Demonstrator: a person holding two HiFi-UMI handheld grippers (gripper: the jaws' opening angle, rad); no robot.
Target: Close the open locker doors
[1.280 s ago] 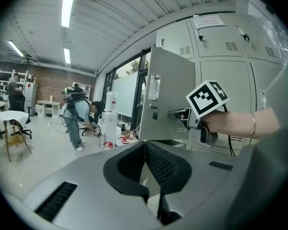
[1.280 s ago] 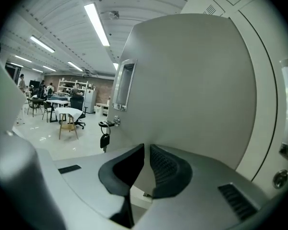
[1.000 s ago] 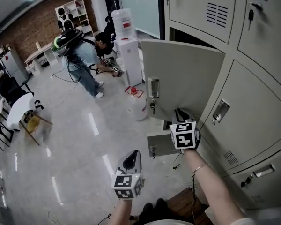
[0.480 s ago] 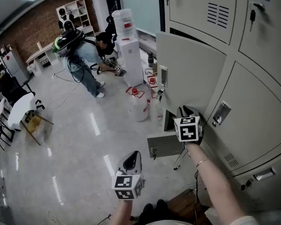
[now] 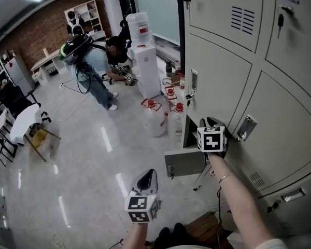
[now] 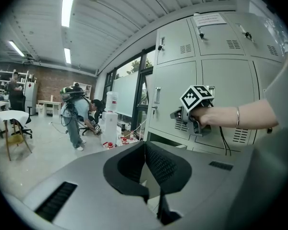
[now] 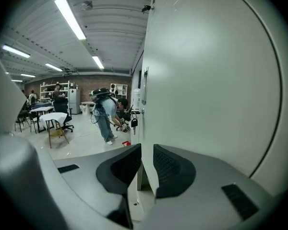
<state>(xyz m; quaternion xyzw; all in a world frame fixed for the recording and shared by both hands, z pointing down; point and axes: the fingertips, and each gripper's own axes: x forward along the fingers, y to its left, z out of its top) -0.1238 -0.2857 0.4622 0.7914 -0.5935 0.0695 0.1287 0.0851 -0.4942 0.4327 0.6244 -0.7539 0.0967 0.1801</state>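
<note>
Two R gripper (image 7: 145,151) fingers, just parted, loose astride locker door (image 7: 206,80) edge; L gripper (image 6: 145,145) fingers together.

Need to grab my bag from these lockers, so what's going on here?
A person with a gripper in each hand is closing locker doors. The right gripper is at the lower edge of the middle door, which is nearly shut. Its jaws straddle that edge without pressing on it and have just been opening. The left gripper hangs back, shut and empty. A small lower door stands open.
</note>
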